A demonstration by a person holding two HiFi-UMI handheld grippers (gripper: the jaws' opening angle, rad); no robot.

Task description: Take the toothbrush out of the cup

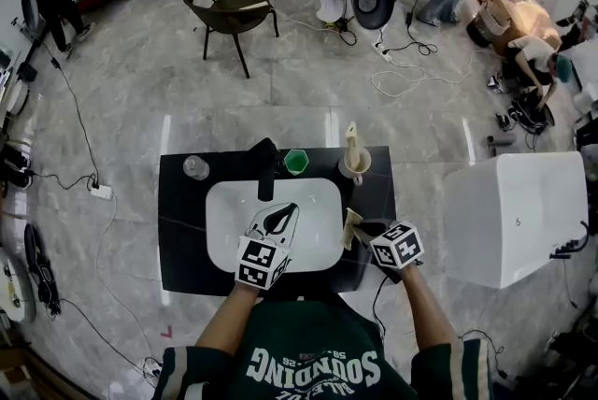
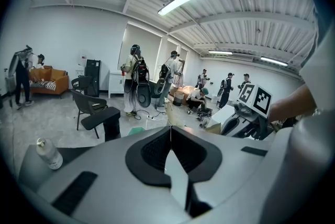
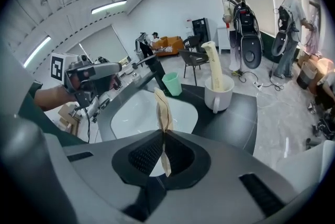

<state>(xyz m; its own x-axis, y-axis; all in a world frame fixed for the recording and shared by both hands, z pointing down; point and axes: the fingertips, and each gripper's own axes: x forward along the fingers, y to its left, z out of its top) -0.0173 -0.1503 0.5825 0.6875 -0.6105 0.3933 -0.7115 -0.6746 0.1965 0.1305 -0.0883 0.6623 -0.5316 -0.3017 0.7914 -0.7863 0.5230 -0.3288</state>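
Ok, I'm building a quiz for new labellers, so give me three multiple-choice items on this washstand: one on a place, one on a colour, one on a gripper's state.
1. Where does the white ceramic mug stand?
A) on the black countertop, right of the black faucet
B) on the floor
C) on a chair

2. What colour is the small plastic cup beside the black faucet?
A) red
B) green
C) blue

3. How is the right gripper?
A) open and empty
B) shut and empty
C) shut on a flat beige wrapped toothbrush

Key:
1 A, the mug sits at the countertop's back right.
2 B, the cup is plainly green.
3 C, the right gripper view shows the jaws pinching the toothbrush.
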